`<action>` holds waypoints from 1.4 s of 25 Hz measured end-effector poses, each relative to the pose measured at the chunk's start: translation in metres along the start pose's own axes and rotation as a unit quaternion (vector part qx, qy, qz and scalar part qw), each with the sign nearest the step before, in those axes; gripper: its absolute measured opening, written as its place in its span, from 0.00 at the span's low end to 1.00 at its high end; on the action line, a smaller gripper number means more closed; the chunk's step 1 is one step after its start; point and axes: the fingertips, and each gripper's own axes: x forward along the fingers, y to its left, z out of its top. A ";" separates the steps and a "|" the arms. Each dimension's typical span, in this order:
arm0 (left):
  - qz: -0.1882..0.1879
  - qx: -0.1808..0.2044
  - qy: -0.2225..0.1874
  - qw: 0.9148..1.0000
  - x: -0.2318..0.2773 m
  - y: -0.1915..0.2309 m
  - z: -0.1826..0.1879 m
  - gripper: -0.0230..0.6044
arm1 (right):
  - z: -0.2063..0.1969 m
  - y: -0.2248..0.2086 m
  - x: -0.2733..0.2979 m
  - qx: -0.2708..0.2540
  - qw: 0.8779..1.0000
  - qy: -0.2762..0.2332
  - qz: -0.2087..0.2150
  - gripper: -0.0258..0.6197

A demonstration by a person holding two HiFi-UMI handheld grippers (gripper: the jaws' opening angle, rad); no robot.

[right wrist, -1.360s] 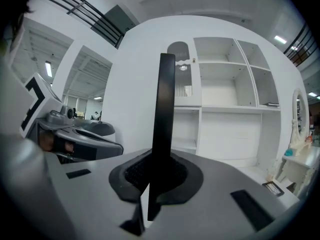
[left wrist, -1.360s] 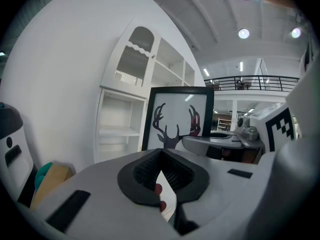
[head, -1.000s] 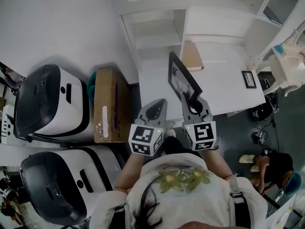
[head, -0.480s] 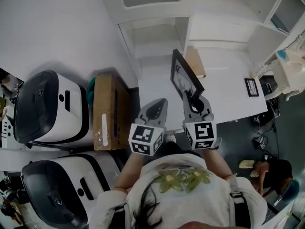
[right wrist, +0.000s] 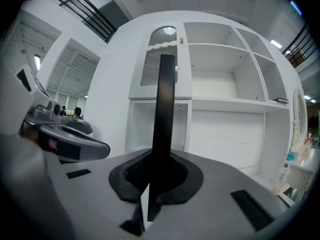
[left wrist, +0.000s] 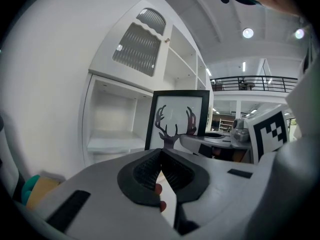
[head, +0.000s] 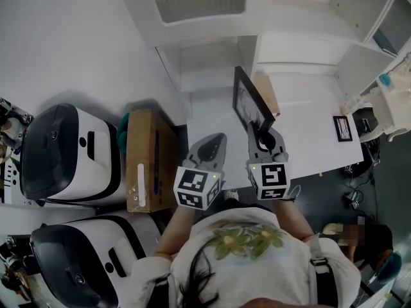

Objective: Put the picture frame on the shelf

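Since a second earlier, our left gripper [left wrist: 161,154] and right gripper [right wrist: 161,156] had drawn nearer to the white shelf unit [head: 212,56], bringing the picture frame [head: 252,104] along, and the shelf's open compartments filled more of the head view. Left of the shelf unit stood two bulky black-and-white machines [head: 67,146]. A white table [head: 302,117] ran along the front of its right part. A cardboard box [head: 149,156] sat between the machines and the shelf's foot. We held the black frame upright, with its antler silhouette showing, in front of the shelf's lower left compartments and not touching them. Our right gripper was clamped on the frame's lower edge. Our left gripper hung just beside it, away from the shelf, jaws pressed together on nothing. A small framed picture [head: 342,128] lay flat on the table, well apart from those compartments.
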 end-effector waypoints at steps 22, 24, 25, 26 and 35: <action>0.006 -0.001 0.017 1.000 0.068 0.036 0.008 0.08 | -0.005 -0.050 0.075 -0.008 0.999 -0.008 -0.036 0.10; 0.006 -0.001 0.021 1.000 0.072 0.039 0.007 0.08 | -0.005 -0.053 0.081 -0.008 0.999 -0.007 -0.040 0.10; 0.006 -0.002 0.023 1.000 0.073 0.040 0.007 0.08 | -0.005 -0.054 0.083 -0.009 0.999 -0.007 -0.041 0.10; 0.005 -0.003 0.023 1.000 0.075 0.042 0.007 0.08 | -0.006 -0.055 0.085 -0.008 0.999 -0.007 -0.043 0.10; 0.000 -0.006 0.030 1.000 0.087 0.050 0.006 0.08 | -0.011 -0.061 0.101 -0.006 0.999 -0.003 -0.054 0.10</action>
